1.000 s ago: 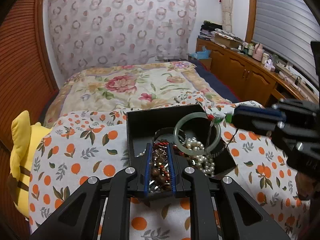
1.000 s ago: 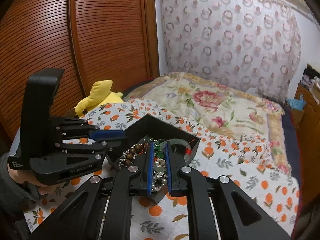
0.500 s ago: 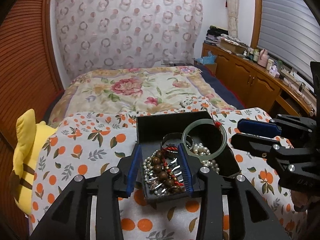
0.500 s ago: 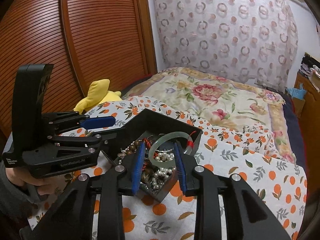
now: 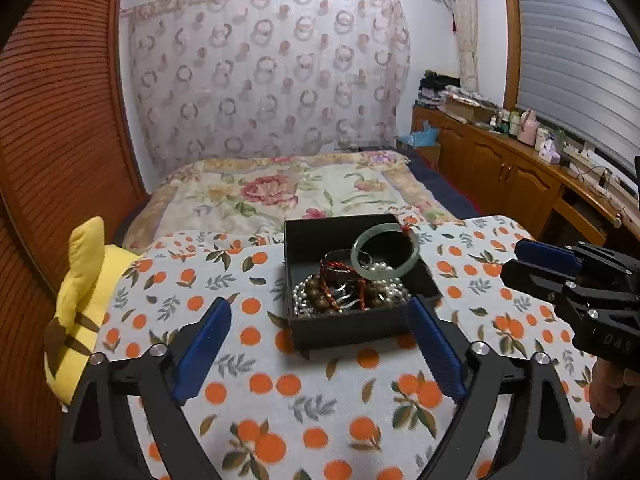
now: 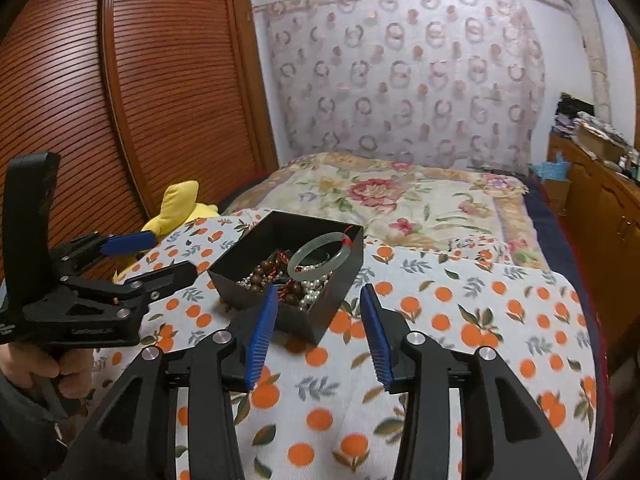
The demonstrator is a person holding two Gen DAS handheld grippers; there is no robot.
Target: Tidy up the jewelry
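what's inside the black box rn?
Inside the black box: a pale green bangle leaning on top, white pearls, brown wooden beads, red cord and silvery pieces. Whatever lies under the heap is covered.

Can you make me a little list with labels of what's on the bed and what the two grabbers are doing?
box: black box on the orange-print cloth
inside: green bangle, pearls, brown beads, all heaped
toy: yellow plush at the cloth's left edge
left gripper: jaws opening, nothing between them, short of the box
right gripper: jaws opening, nothing held, at the box's near corner
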